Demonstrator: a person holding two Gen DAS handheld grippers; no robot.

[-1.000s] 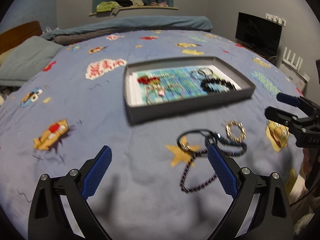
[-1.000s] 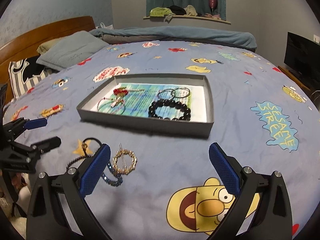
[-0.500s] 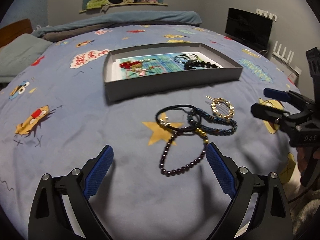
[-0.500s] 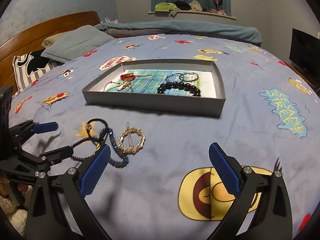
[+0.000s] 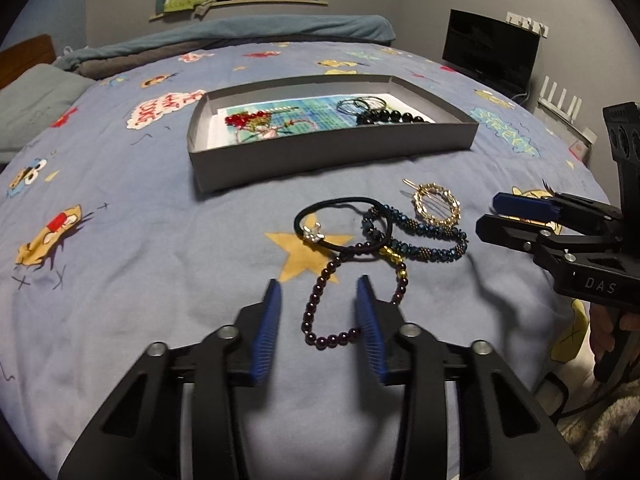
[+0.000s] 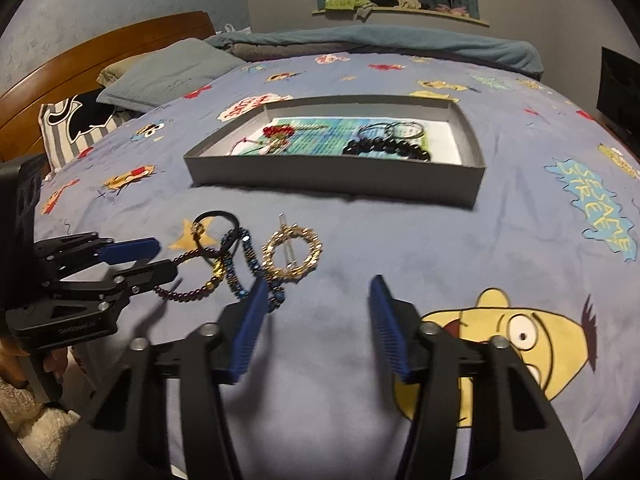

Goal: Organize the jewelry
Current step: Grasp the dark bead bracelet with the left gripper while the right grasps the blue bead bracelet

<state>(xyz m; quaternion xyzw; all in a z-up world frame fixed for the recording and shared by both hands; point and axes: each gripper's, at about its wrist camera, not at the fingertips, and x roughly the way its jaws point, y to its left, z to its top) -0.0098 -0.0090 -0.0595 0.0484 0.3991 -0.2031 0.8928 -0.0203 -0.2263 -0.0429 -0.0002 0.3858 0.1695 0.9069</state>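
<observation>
On the bedspread lie a purple bead bracelet (image 5: 316, 312), a black hair tie (image 5: 336, 202), a blue bead bracelet (image 5: 416, 236) and a gold ring clip (image 5: 436, 204), partly overlapping. My left gripper (image 5: 318, 288) is closing, and the purple bracelet's left side lies between its jaws; the pads do not press it. The right gripper (image 6: 319, 282) is closing too, over bare cloth, its left finger beside the blue bracelet (image 6: 240, 264) and just short of the gold clip (image 6: 292, 254). A grey tray (image 5: 332, 152) behind them holds more jewelry.
Pillows (image 6: 168, 72) and a wooden headboard (image 6: 100, 52) are at the far left of the bed. A rolled blanket (image 5: 240, 36) lies along the far edge. A dark screen (image 5: 492, 52) stands off the bed at the right. A hand (image 5: 608, 332) holds the right gripper.
Both grippers have sunk closer to the loose jewelry and narrowed their jaws from wide open. The left one now straddles part of the purple bracelet.
</observation>
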